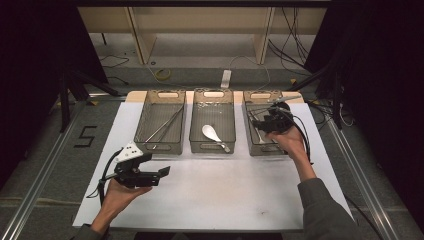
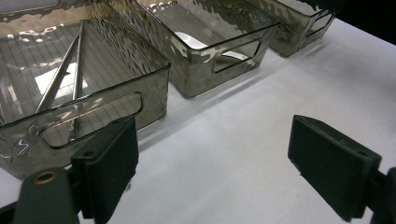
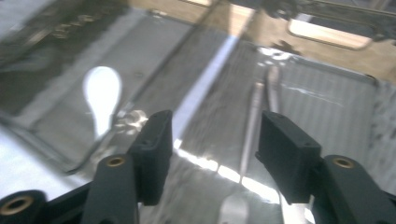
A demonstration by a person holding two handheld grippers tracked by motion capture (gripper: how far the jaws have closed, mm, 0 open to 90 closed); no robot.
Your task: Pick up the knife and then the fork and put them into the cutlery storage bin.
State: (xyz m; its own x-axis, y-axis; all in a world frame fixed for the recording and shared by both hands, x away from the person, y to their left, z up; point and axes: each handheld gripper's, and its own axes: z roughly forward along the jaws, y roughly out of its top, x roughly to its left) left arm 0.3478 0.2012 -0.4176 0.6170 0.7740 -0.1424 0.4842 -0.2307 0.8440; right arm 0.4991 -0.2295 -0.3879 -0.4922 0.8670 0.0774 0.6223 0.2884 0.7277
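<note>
The right tool [image 3: 212, 154] hung, jaws apart, over a fork [image 3: 250, 135] in the three-o'clock bin [image 1: 255, 146]; the left tool [image 2: 212, 163] gaped above the counter [image 1: 220, 190] at seven o'clock.

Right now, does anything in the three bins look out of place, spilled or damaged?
Nothing stands out. The left bin holds long metal tongs, the middle bin a white spoon, and the right bin a metal utensil lying flat under the open right gripper. No spills or damage.

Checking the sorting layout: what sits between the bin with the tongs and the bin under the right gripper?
A third clear bin holding a white spoon, seen in the high view.
</note>
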